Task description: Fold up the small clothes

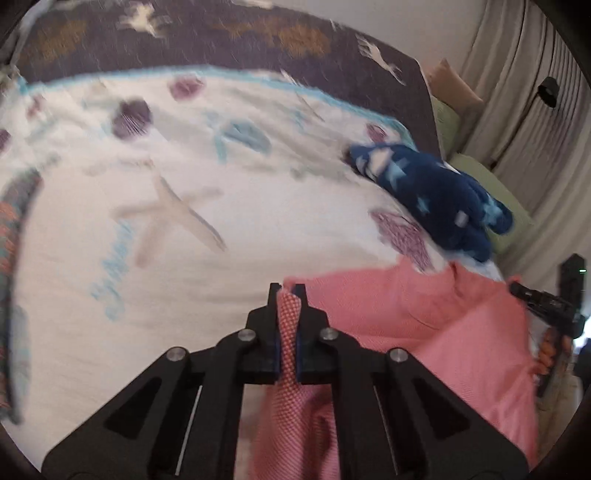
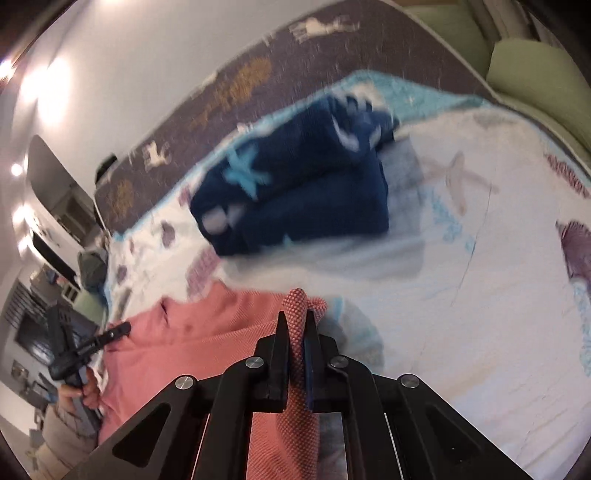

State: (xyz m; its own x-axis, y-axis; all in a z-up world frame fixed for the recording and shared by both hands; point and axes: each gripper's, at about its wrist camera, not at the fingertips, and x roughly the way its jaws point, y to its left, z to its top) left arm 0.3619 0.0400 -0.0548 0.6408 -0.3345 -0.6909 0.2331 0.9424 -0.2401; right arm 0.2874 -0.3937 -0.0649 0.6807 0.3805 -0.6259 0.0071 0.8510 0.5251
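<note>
- Nearest, left wrist view: the left gripper (image 1: 287, 291) has its fingers (image 1: 274, 306) pinching an edge of the pink garment (image 1: 424, 332); the woven cloth is bunched between the pads and hangs below them.
- Nearest, right wrist view: the right gripper (image 2: 298, 319) likewise pinches an edge of the pink garment (image 2: 184, 350), a roll of cloth standing up between its fingers (image 2: 282, 332); each gripper is visible at the margin of the other's view, so the garment is held between the two.
- Middle ground: the garment spans from one grip to the other above the near part of the white patterned bedspread (image 1: 221, 258); how much of it rests on the bed cannot be told, as the frames are blurred.
- Further: a dark blue star-print garment (image 2: 303, 195) lies on the bedspread beyond the pink one, apparently already folded into a compact bundle; it is near the pink garment but apart from both grippers.
- Furthest: a dark patterned blanket (image 1: 221, 33) borders the bedspread; green cushions (image 2: 535, 74) and a curtain (image 1: 535, 110) lie beyond.
- Progress, as a judgement: one item appears finished; the pink garment is gripped and spread but not yet folded, so its folding and setting down remain.
</note>
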